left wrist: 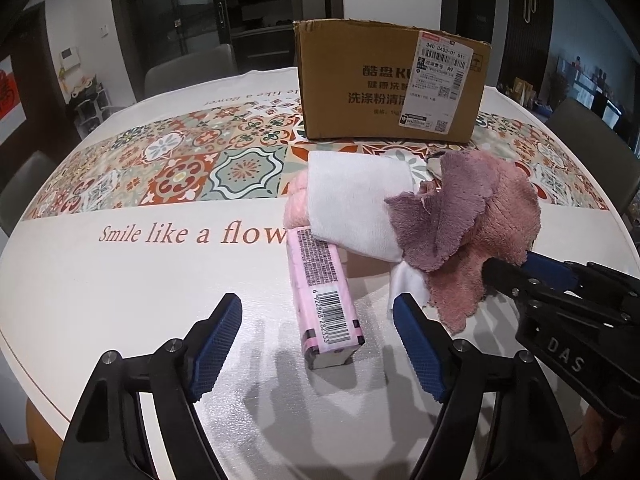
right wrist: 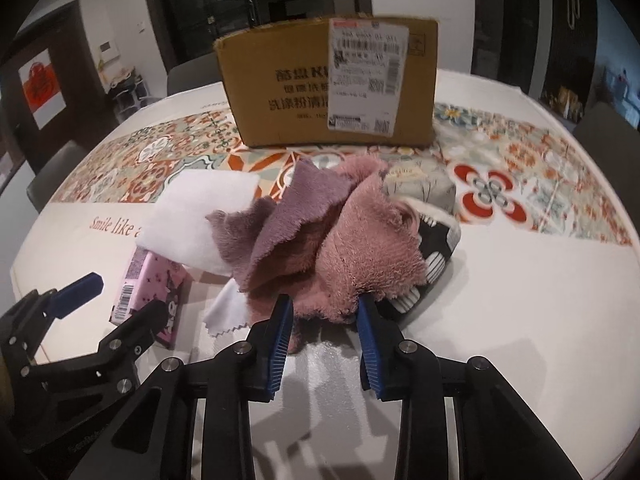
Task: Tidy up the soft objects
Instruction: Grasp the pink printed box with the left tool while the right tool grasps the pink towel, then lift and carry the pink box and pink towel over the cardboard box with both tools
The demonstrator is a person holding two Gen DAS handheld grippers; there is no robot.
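Observation:
A pink fluffy cloth [right wrist: 360, 240] with a purple cloth [right wrist: 280, 216] on it lies in a heap before the cardboard box [right wrist: 328, 80]. My right gripper [right wrist: 325, 320] has its jaws closing on the near edge of the pink cloth; it shows in the left wrist view [left wrist: 504, 276] too. A folded white towel [left wrist: 352, 204] lies left of the heap, over a pink tissue pack [left wrist: 324, 296]. My left gripper [left wrist: 318, 320] is open, its fingers either side of the pack's near end. A black-and-white patterned pouch [right wrist: 436, 248] lies under the heap's right side.
The round table [left wrist: 120, 280] has a patterned tile runner and the words "Smile like a flower". A thin white cloth [right wrist: 228, 312] peeks from under the heap. Chairs stand around the table's far side.

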